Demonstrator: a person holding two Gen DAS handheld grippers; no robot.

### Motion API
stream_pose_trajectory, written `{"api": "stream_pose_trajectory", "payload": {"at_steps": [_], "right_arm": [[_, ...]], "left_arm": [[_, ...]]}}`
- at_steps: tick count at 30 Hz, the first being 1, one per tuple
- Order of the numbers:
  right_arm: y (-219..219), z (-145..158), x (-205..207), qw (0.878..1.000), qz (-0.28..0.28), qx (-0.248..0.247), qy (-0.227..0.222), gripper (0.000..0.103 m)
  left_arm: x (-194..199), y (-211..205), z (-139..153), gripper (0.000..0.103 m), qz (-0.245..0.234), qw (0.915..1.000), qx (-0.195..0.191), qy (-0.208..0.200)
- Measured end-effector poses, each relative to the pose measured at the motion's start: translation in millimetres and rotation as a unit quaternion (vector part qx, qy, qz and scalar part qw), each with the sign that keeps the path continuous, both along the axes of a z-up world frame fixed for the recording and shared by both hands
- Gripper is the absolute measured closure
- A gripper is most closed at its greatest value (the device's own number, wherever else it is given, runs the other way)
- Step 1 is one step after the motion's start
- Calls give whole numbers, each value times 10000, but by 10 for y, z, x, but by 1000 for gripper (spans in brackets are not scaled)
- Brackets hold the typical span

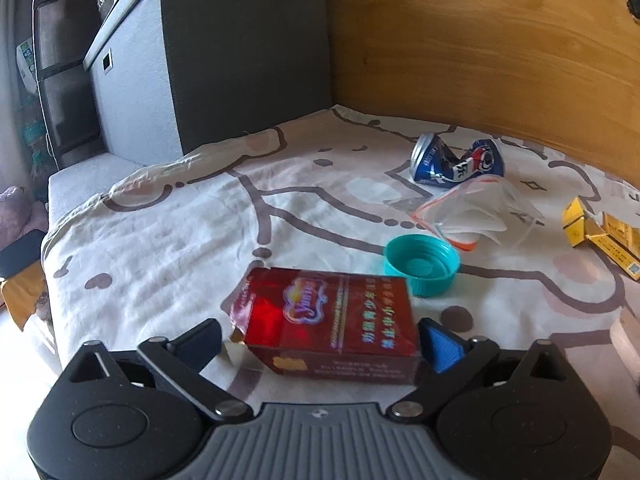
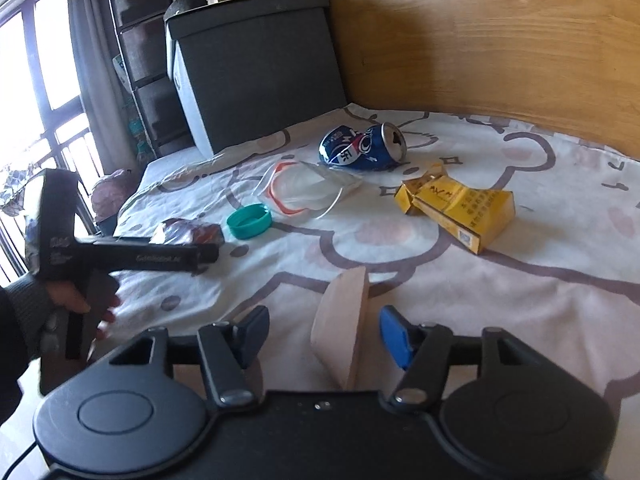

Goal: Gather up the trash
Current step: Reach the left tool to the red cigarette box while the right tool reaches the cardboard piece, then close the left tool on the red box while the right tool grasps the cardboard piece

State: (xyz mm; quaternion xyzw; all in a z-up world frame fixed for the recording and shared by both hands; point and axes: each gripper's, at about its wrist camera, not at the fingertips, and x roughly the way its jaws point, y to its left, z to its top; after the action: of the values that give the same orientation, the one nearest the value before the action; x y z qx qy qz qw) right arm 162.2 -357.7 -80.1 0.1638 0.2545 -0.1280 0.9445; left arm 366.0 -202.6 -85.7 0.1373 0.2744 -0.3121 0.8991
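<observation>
A red cigarette pack (image 1: 332, 320) lies on the patterned sheet (image 1: 168, 240) between the open fingers of my left gripper (image 1: 320, 340), which do not touch it. Behind it lie a teal bottle cap (image 1: 422, 264), a clear zip bag (image 1: 476, 216), a crushed blue can (image 1: 456, 162) and a yellow pack (image 1: 600, 232). My right gripper (image 2: 322, 334) is open around a tan wedge-shaped piece (image 2: 342, 324) standing on edge. The right wrist view also shows the left gripper (image 2: 140, 258) over the red pack (image 2: 188, 232), the cap (image 2: 249, 221), the bag (image 2: 308, 190), the can (image 2: 362, 148) and the yellow pack (image 2: 460, 208).
A dark grey storage box (image 1: 224, 64) stands at the bed's far left corner. A wooden wall panel (image 1: 480, 48) runs along the far side. The bed's left edge drops off beside drawers (image 2: 140, 40) and a window (image 2: 36, 80).
</observation>
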Motion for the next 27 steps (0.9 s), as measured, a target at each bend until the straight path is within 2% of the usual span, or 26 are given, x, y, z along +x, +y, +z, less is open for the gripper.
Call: {"api": "stream_pose_trajectory", "payload": {"at_steps": [4, 7, 8, 9, 19, 27], "right_arm": [[-25, -24, 27, 10000, -58, 35, 43, 52], [-34, -30, 20, 9999, -76, 60, 34, 62], [-40, -34, 15, 9999, -79, 82, 23, 71], [-50, -37, 7, 9999, -109, 107, 10, 74], [-65, -34, -50, 9997, -60, 224, -39, 74], [-63, 10, -76, 9998, -62, 158, 110, 75]], "left_arm": [[-51, -19, 20, 12, 29, 9999, -57, 92], [-68, -48, 33, 13, 133, 9998, -65, 155], [-74, -55, 36, 13, 171, 9997, -79, 179], [-86, -60, 40, 14, 208, 9995, -91, 201], [-389, 48, 175, 15, 595, 9973, -309, 314], [-833, 167, 382, 15, 653, 9974, -247, 167]]}}
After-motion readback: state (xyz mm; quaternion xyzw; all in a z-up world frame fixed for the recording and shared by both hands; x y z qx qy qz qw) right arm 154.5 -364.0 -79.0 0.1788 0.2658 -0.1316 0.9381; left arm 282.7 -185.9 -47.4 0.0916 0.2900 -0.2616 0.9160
